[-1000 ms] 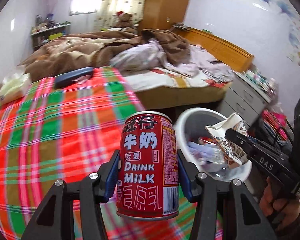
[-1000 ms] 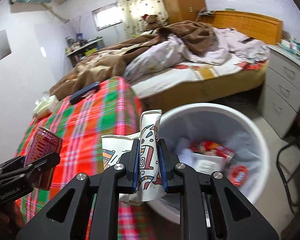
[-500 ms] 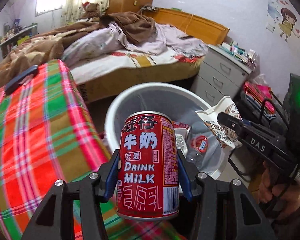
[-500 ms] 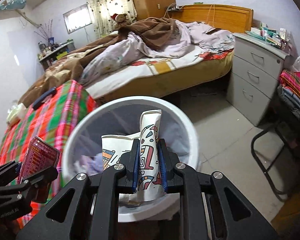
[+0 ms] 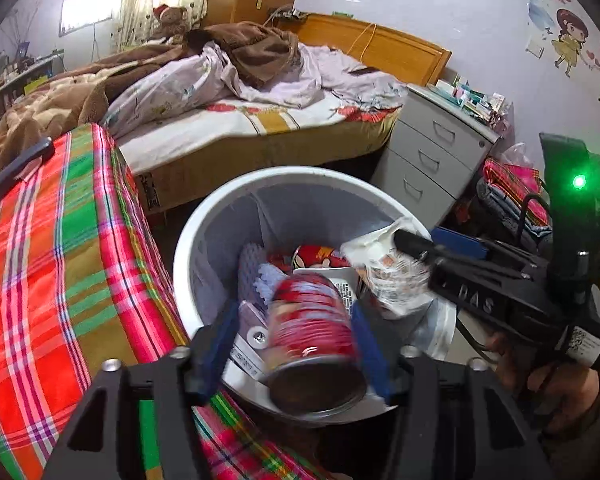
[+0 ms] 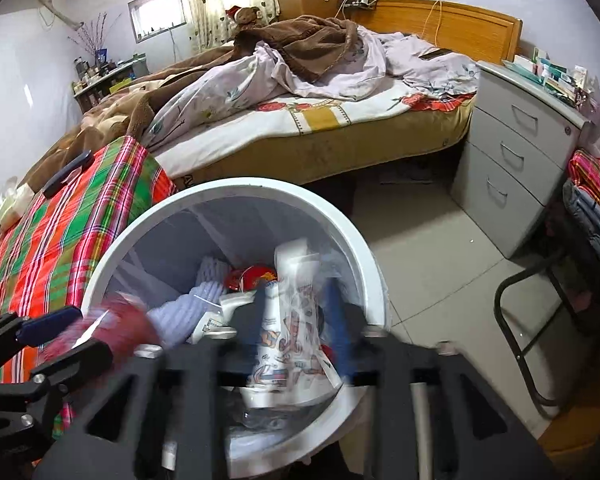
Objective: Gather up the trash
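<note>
The left wrist view showed the left gripper spread wide over the round white plastic trash bin, with the red metal milk can blurred and tilted between its blue-padded fingers, a gap showing on each side so that neither pad pinched it. Only this view showed the can's dark bottom end turned toward the camera. It also showed the right gripper from the side, reaching in over the bin's far rim, the crumpled white printed paper carton blurred at its tip.

The right wrist view showed what the other could not: the right gripper with its jaws parted, the carton standing loose between them above the bin's opening. There the can was only a red smear at the left gripper.

Inside the bin lay a pale lilac knitted cloth and a red-and-white wrapper. A red-and-green plaid cloth covered the surface touching the bin's left side. Behind stood an unmade bed with a brown blanket, and a grey three-drawer cabinet stood beside the bed's right edge.
</note>
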`<state>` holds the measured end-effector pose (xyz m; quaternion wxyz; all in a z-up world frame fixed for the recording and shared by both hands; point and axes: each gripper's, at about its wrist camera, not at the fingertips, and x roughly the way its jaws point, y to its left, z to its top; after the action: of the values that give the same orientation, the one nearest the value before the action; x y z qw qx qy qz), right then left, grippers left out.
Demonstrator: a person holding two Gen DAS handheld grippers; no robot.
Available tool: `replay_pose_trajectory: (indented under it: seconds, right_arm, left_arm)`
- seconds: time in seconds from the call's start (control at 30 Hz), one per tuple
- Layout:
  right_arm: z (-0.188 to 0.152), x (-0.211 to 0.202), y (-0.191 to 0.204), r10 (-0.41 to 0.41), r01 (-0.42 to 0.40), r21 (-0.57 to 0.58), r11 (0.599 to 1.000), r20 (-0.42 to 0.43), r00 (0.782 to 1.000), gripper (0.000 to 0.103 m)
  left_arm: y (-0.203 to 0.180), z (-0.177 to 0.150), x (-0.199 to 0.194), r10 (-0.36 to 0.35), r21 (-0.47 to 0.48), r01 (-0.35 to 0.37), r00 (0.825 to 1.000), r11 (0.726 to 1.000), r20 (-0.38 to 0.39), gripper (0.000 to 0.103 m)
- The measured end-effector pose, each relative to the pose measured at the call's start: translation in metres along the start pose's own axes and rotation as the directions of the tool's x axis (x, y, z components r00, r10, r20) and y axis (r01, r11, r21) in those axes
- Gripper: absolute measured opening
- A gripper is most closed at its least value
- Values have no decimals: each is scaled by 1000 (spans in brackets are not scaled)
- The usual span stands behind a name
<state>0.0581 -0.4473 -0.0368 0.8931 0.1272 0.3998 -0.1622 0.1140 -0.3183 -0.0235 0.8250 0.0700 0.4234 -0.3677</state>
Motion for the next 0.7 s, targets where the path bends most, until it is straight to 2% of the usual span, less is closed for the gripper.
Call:
replay_pose_trajectory:
  seconds: [0.03, 0.37, 0.53, 0.7]
  right_arm:
    - [0, 1, -1, 5, -5, 3, 1000, 4, 1000, 67]
    - [-6, -17, -1, 25, -26, 29, 999, 39, 999, 67]
    - [-18, -41, 7, 41, -44, 26, 999, 85, 995, 67]
    - [-35, -74, 16, 50, -53, 12, 999, 151, 987, 67]
  left_arm:
    - [1, 1, -2, -1, -2, 1, 1000, 1000, 7, 65]
    - [8, -7, -28, 28, -24, -27, 999, 999, 36, 65]
    - [6, -21, -54, 73, -22, -72, 994, 997, 81, 65]
    - [-1, -43, -86, 127, 0, -128, 982, 992, 142, 65]
